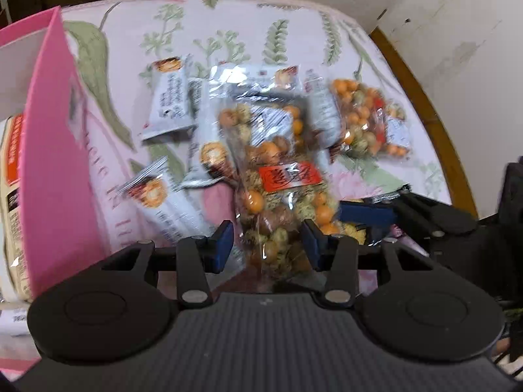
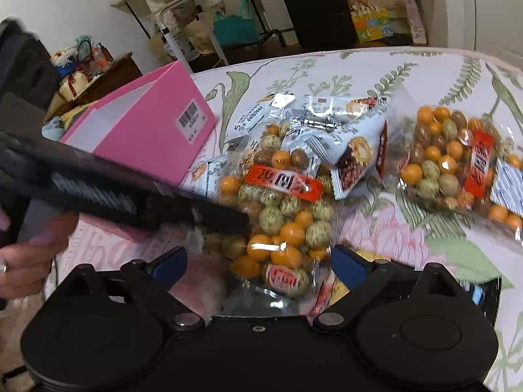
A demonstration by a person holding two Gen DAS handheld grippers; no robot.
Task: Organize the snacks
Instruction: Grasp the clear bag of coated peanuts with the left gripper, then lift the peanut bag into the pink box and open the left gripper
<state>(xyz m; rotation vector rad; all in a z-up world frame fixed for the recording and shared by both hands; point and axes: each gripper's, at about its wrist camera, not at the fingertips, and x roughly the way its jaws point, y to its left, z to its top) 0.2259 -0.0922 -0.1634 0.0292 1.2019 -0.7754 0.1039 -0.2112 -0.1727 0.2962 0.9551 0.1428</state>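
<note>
Two clear crinkly cellophane bags of round coated nuts, orange and speckled green, lie on the floral tablecloth (image 2: 376,65). The near bag (image 1: 278,176) has its long axis running from 6 to 12 o'clock in the left wrist view, red label across its middle, sealed bottom end towards the camera. The second bag (image 2: 457,163) sits well apart at 2 o'clock in the right wrist view, slanted. Between and behind them lies a loose heap of small white foil sachets (image 1: 170,101); at least four are visible, flat and rectangular, though blur stops a firm count. One pink cardboard box (image 2: 147,134), smooth with a barcode sticker, stands at 10 o'clock. The left gripper (image 1: 268,243) has its blue pads apart, flanking the near bag's lower end, neither pad clearly pressing it. The right gripper (image 2: 260,266) is spread wide, with that same bag's end between the fingers, untouched.
</note>
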